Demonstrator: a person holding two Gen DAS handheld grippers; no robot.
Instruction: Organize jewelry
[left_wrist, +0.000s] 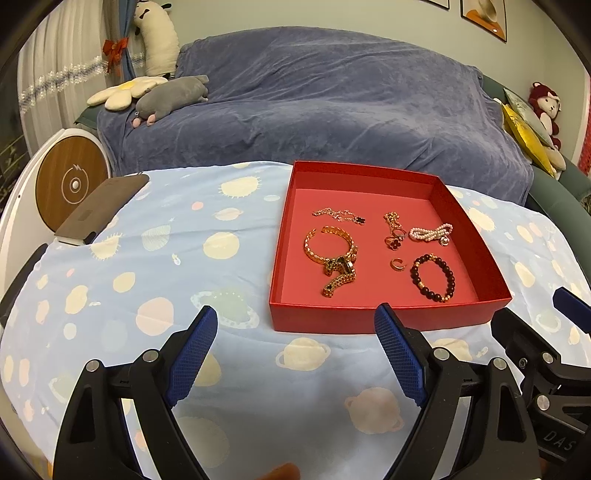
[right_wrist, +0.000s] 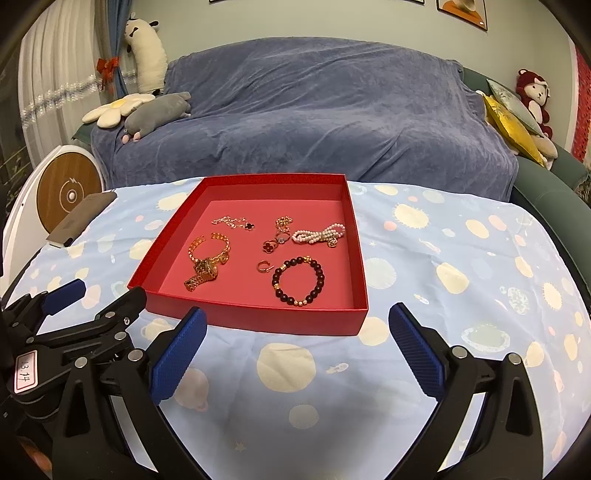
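Both grippers were spread wide and held nothing, and each hovered low over the table (right_wrist: 461, 251), side by side. The left gripper (left_wrist: 295, 354) had the red box (left_wrist: 373, 317) ahead of it and a little to the right; the right gripper (right_wrist: 297, 354) had the box ahead and a little to the left.

All the jewelry I could see lay inside the box, each piece apart from the others, perhaps so that each one can be pinched alone. This would fit a sorted box, or a box waiting to be sorted.

From the right gripper, the gold watch (right_wrist: 207, 266) lay far left, its long axis running from near-left to far-right. The bead bracelet (right_wrist: 298, 280) lay nearest, as a flat loop. The pearl strand (right_wrist: 317, 234) lay crosswise, left to right. The thin chain (right_wrist: 232, 222) was farthest.
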